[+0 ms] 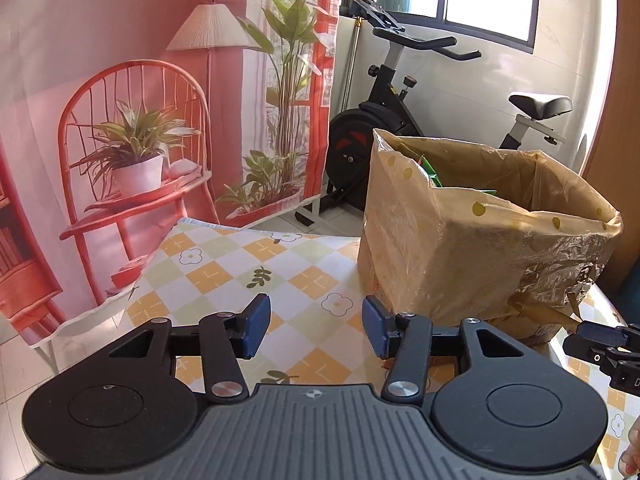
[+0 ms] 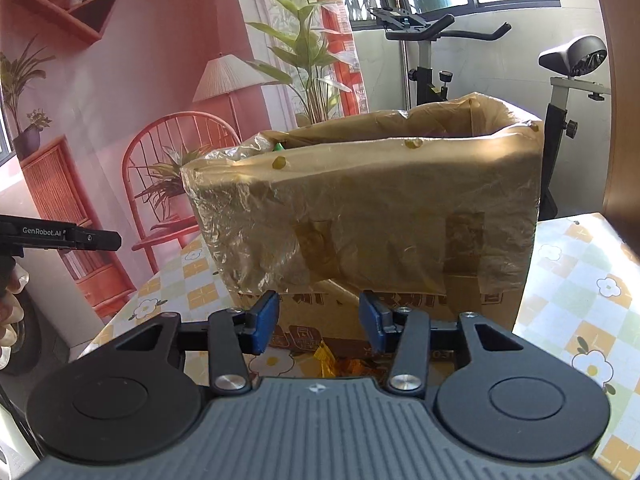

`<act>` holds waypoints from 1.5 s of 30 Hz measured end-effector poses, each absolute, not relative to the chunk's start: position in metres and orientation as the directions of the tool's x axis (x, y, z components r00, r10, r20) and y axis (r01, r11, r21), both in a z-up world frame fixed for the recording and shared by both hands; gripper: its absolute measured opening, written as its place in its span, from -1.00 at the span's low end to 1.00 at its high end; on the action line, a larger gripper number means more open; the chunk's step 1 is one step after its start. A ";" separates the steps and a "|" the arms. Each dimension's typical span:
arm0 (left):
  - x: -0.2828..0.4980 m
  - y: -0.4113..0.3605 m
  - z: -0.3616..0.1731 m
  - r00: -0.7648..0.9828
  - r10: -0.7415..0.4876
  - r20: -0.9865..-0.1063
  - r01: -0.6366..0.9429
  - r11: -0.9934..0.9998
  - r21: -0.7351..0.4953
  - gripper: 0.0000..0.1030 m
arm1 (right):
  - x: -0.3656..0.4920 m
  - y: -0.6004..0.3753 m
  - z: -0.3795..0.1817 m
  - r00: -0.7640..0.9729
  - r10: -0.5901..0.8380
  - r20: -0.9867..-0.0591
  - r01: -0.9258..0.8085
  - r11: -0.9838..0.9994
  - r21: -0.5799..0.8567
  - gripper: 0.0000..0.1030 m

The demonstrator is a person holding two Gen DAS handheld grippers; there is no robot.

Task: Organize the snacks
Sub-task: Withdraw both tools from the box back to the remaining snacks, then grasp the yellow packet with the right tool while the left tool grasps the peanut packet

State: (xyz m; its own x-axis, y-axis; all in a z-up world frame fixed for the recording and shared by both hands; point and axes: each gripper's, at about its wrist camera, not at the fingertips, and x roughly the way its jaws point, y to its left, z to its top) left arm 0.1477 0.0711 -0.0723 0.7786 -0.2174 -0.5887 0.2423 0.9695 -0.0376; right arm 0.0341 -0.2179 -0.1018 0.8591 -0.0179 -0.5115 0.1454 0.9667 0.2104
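Observation:
A cardboard box (image 1: 460, 248) lined with a brown dotted plastic bag stands on the table; it also shows in the right wrist view (image 2: 368, 208). Green snack packets (image 1: 430, 170) peek from inside at its far left corner, and a green bit (image 2: 279, 146) shows at the rim. My left gripper (image 1: 316, 326) is open and empty over the tablecloth, left of the box. My right gripper (image 2: 319, 320) is open and empty, close in front of the box's lower wall. A yellow snack wrapper (image 2: 326, 356) lies on the table just below the right gripper.
The table carries a checked flower tablecloth (image 1: 224, 264). A printed backdrop (image 1: 120, 100) hangs behind the far edge. An exercise bike (image 1: 392, 112) stands behind the box. The right gripper shows at the edge of the left view (image 1: 600, 340), the left one in the right view (image 2: 64, 236).

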 end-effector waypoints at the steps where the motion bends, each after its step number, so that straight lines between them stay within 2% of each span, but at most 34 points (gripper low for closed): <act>1: 0.150 0.073 -0.076 0.776 -0.220 -0.591 0.240 0.970 -0.046 0.04 | 0.035 -0.216 -0.106 0.852 -0.016 -0.523 0.143 0.969 0.203 -0.11; 6: 0.159 0.076 -0.092 0.768 -0.238 -0.595 0.249 0.966 -0.065 0.04 | 0.045 -0.209 -0.132 0.809 -0.016 -0.587 0.131 0.979 0.154 -0.18; 16: 0.176 0.069 -0.127 0.724 -0.295 -0.623 0.318 0.945 -0.078 -0.01 | 0.080 -0.205 -0.166 0.741 -0.004 -0.672 0.119 0.985 0.125 -0.18; 19: 0.183 0.064 -0.145 0.685 -0.326 -0.651 0.352 0.931 -0.096 -0.02 | 0.086 -0.209 -0.174 0.722 -0.001 -0.692 0.124 0.984 0.128 -0.43; 21: 0.187 0.060 -0.165 0.636 -0.350 -0.688 0.371 0.920 -0.125 -0.06 | 0.088 -0.210 -0.179 0.706 -0.002 -0.708 0.121 0.986 0.118 -0.70; 25: 0.192 0.054 -0.195 0.573 -0.374 -0.730 0.411 0.901 -0.138 -0.08 | 0.089 -0.208 -0.183 0.706 0.003 -0.708 0.110 0.987 0.113 -0.72; 31: 0.185 0.051 -0.212 0.540 -0.442 -0.716 0.494 0.856 -0.155 -0.10 | 0.090 -0.211 -0.181 0.714 0.018 -0.700 0.107 0.985 0.135 -0.73; 41: 0.186 0.033 -0.228 0.524 -0.394 -0.756 0.524 0.848 -0.079 -0.11 | 0.092 -0.211 -0.176 0.725 0.037 -0.687 0.093 0.984 0.152 -0.73; 43: 0.185 0.029 -0.228 0.533 -0.384 -0.754 0.523 0.850 -0.063 -0.19 | 0.092 -0.211 -0.176 0.726 0.037 -0.687 0.096 0.983 0.154 -0.73; 44: 0.185 0.028 -0.227 0.535 -0.384 -0.752 0.522 0.851 -0.063 -0.48 | 0.091 -0.211 -0.176 0.725 0.036 -0.687 0.099 0.983 0.157 -0.73; 45: 0.185 0.028 -0.226 0.534 -0.383 -0.753 0.520 0.852 -0.065 -0.65 | 0.090 -0.211 -0.177 0.725 0.036 -0.688 0.101 0.982 0.158 -0.73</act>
State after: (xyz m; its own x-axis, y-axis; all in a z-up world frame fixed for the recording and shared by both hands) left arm 0.1848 0.0280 -0.2264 0.5343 -0.3834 -0.7534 0.5201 0.8516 -0.0646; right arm 0.0905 -0.2114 -0.1768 0.7249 0.0364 -0.6879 0.1008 0.9822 0.1582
